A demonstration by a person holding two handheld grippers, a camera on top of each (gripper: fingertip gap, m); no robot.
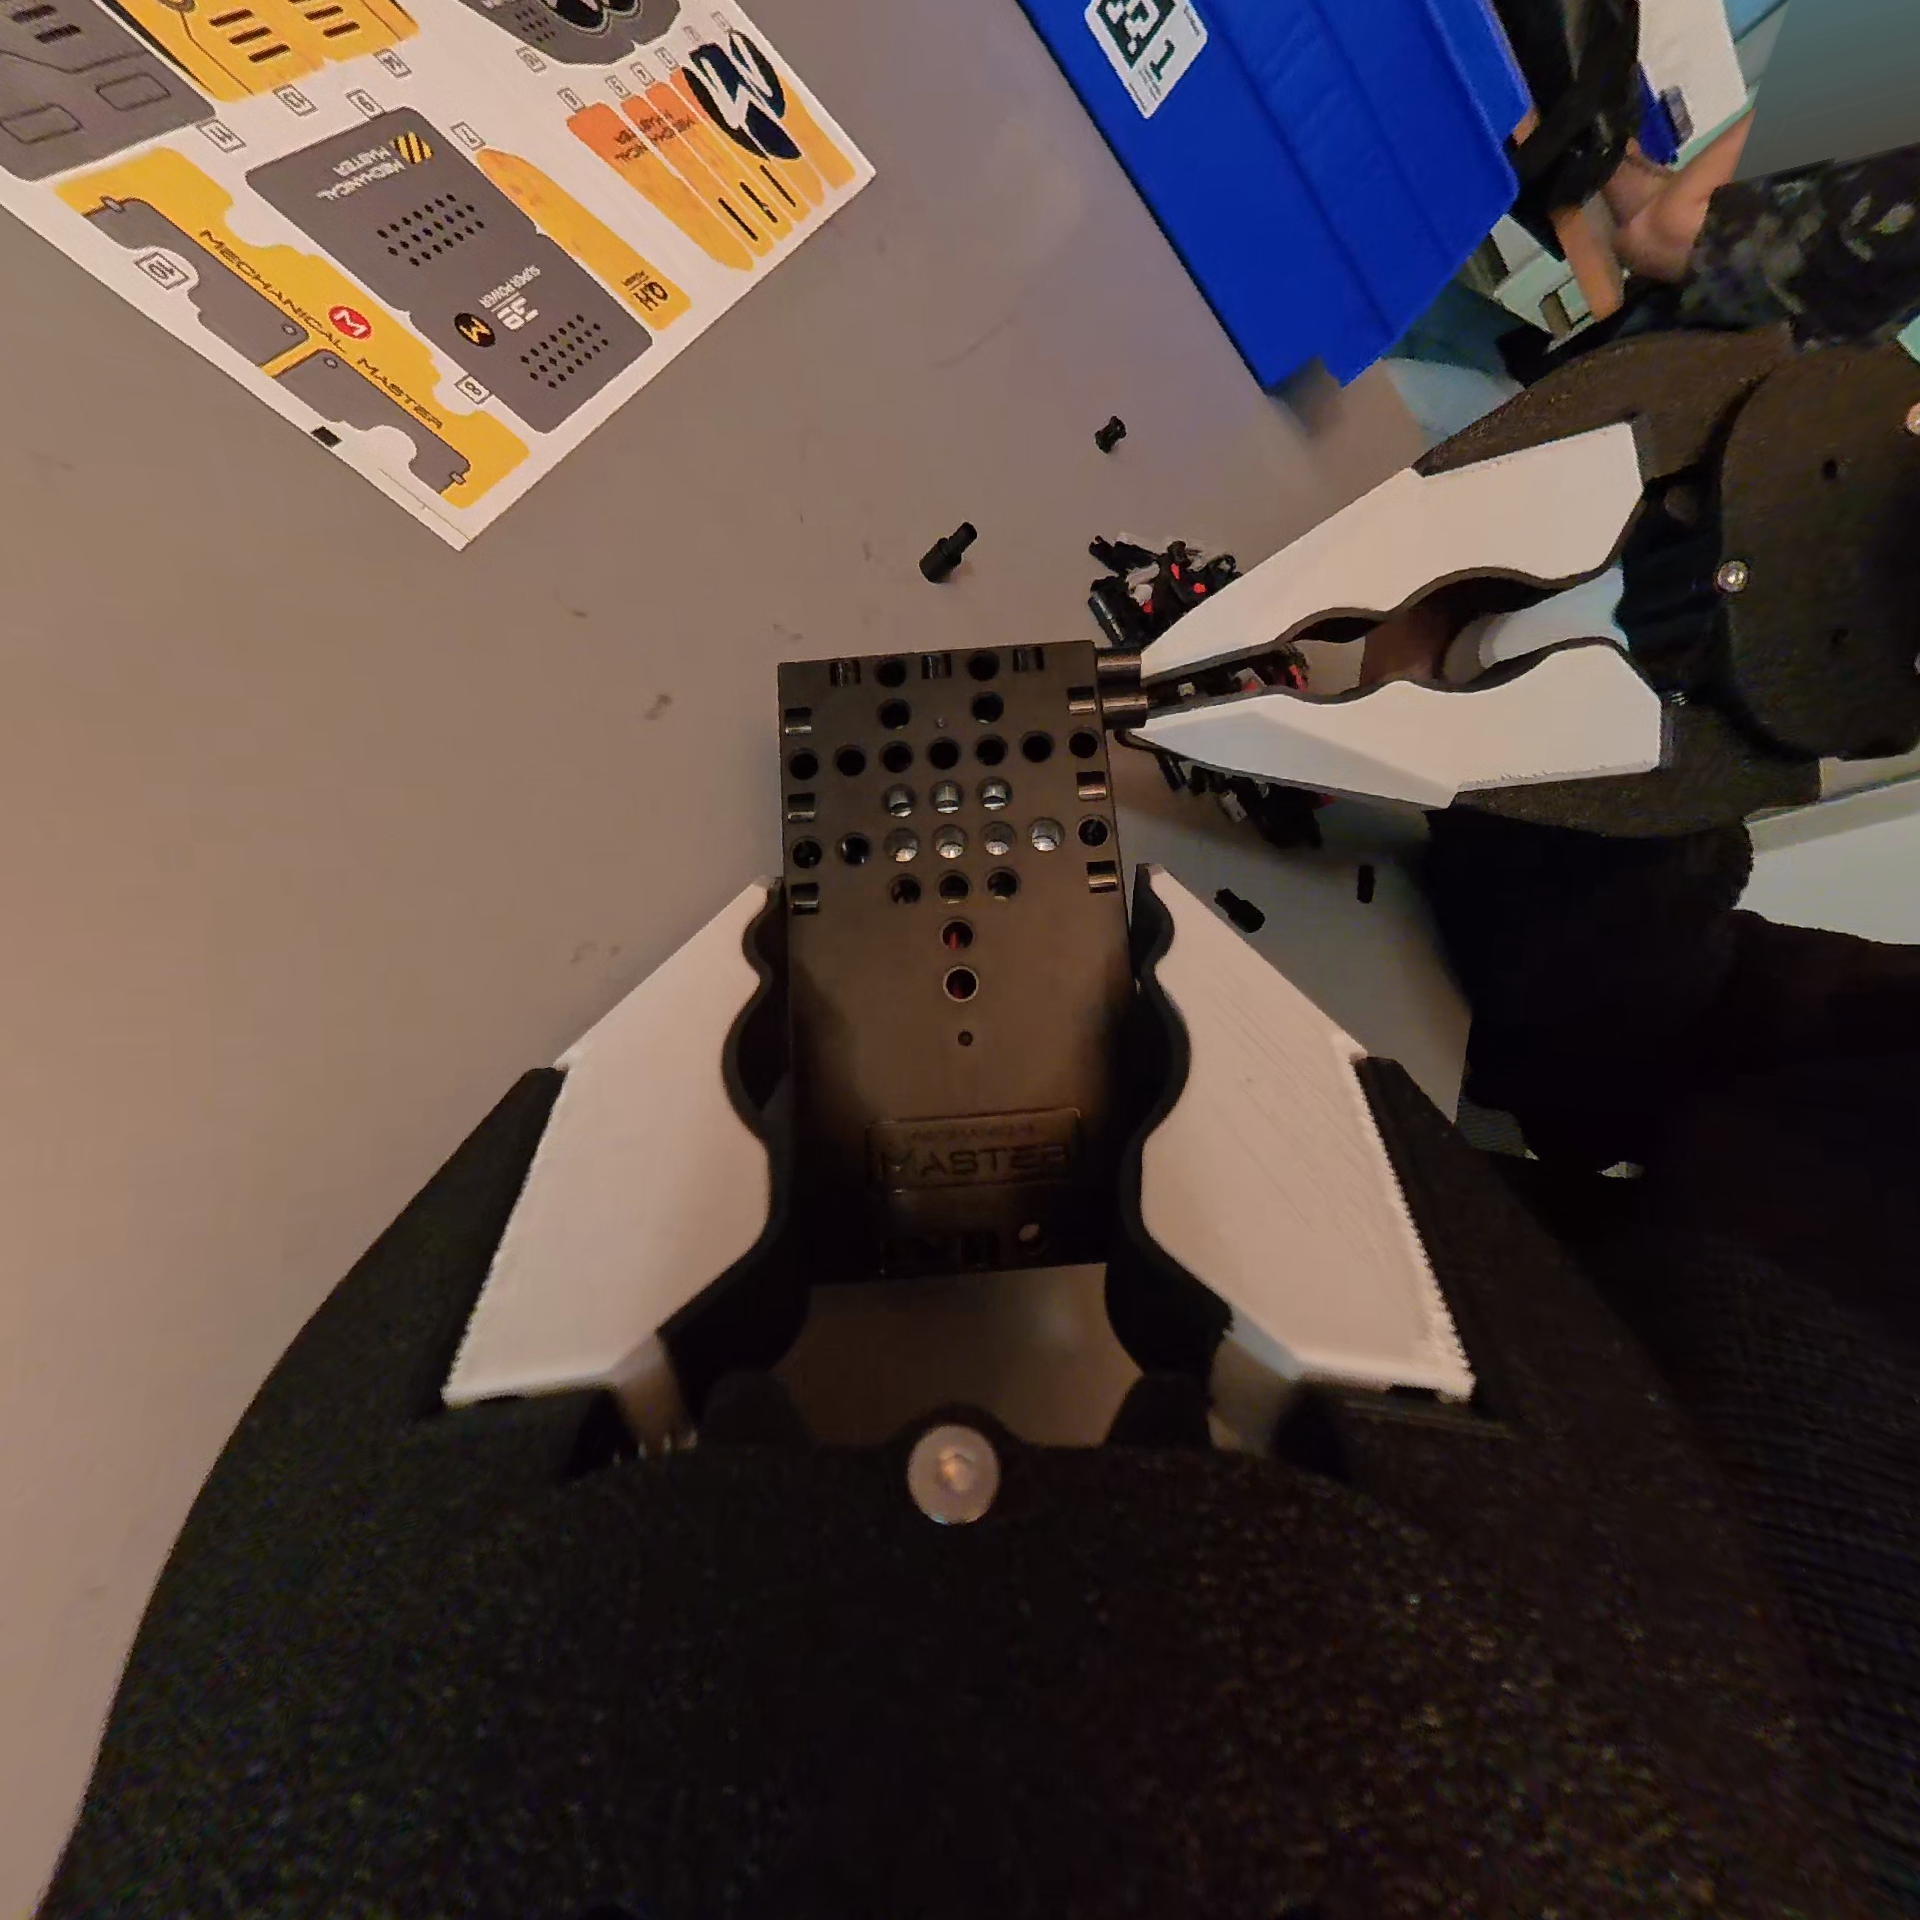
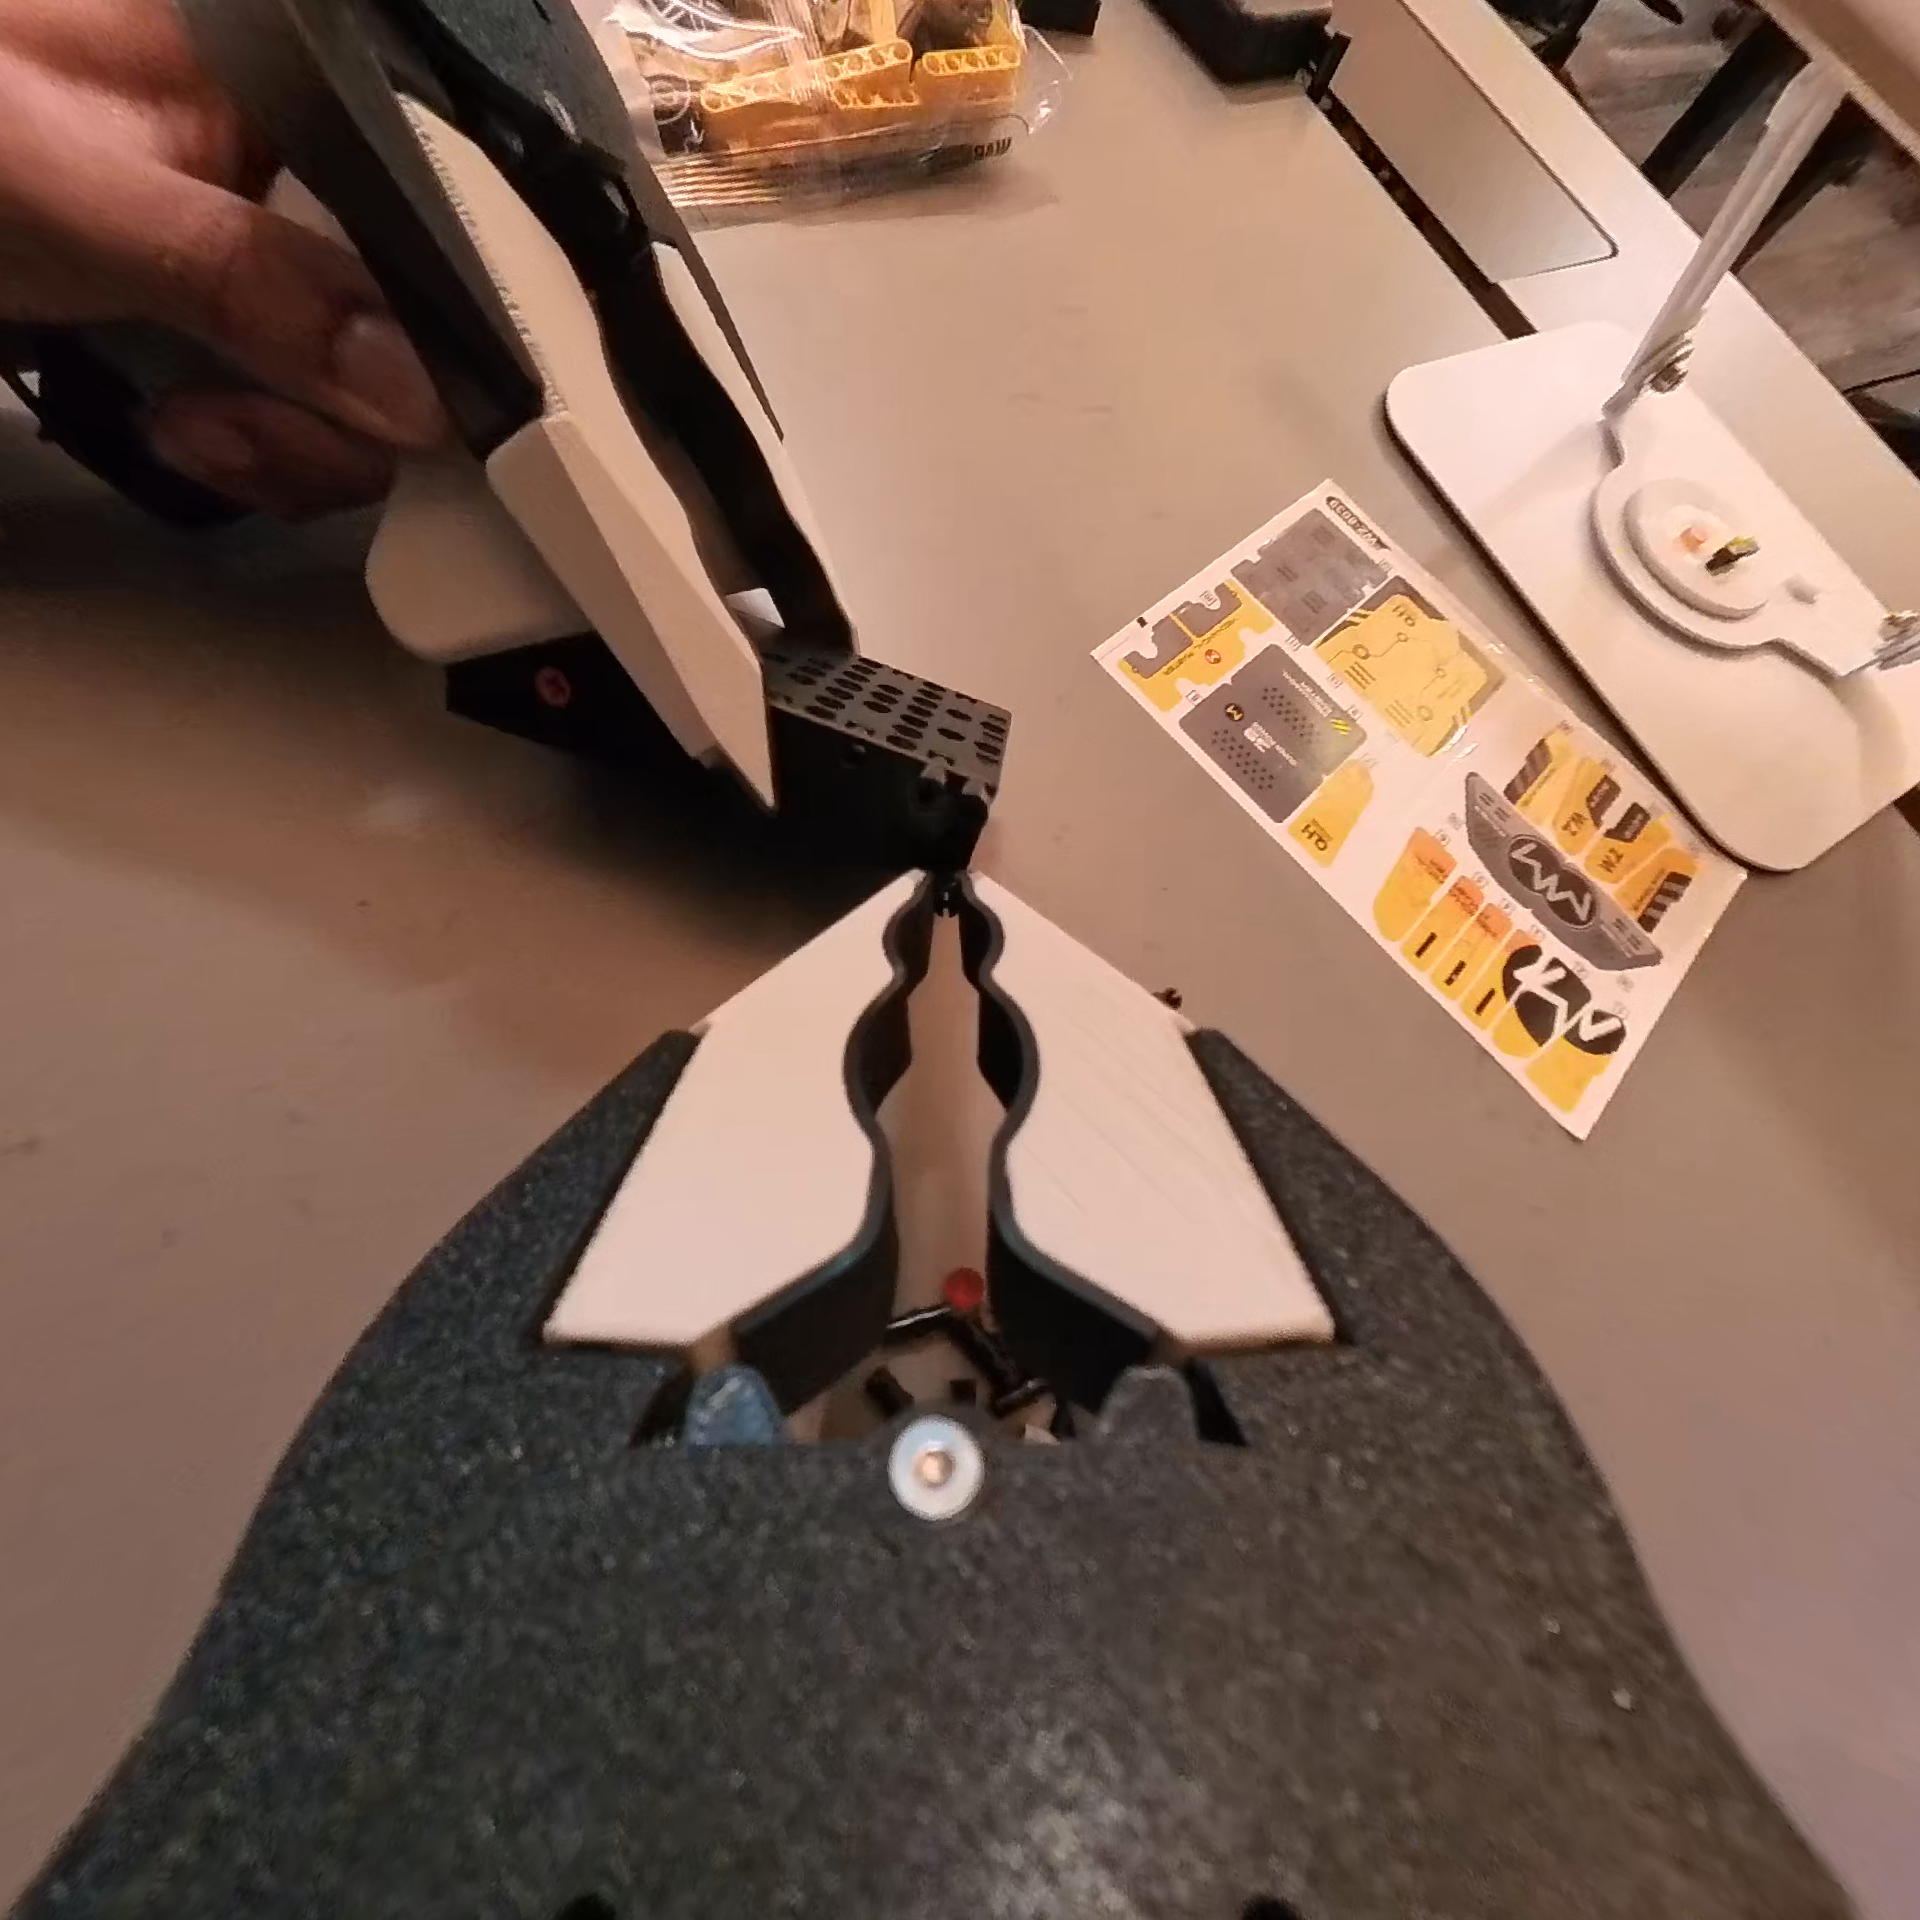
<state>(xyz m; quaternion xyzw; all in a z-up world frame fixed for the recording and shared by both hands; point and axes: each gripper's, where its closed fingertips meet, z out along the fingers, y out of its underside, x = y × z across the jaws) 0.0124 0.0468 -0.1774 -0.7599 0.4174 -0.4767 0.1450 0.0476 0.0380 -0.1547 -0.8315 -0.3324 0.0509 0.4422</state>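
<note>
Black block with many round holes [image 1: 948, 935], middle of the left wrist view, above the grey tabletop [image 1: 260, 831]. Clamped on both long sides by the white fingers [image 1: 644, 1143] of the left gripper [image 1: 951, 894]. Small black peg [image 1: 1122, 691] at the block's upper right corner, pinched at the very tips of the right gripper [image 1: 1138, 698], fingers nearly together around it. Same peg [image 2: 948, 883] in the right wrist view, just above the right gripper [image 2: 945, 894], touching the block's near corner [image 2: 935, 790]. Pile of small black and red parts [image 1: 1164, 592] behind the peg. Loose black pegs [image 1: 948, 551] close by. Yellow and grey sticker sheet [image 1: 416, 260] at upper left. Blue bin [image 1: 1299, 177] at upper right. Bag of yellow pieces [image 2: 831, 83] at the top of the right wrist view, white stand base [image 2: 1662, 582] at right.
</note>
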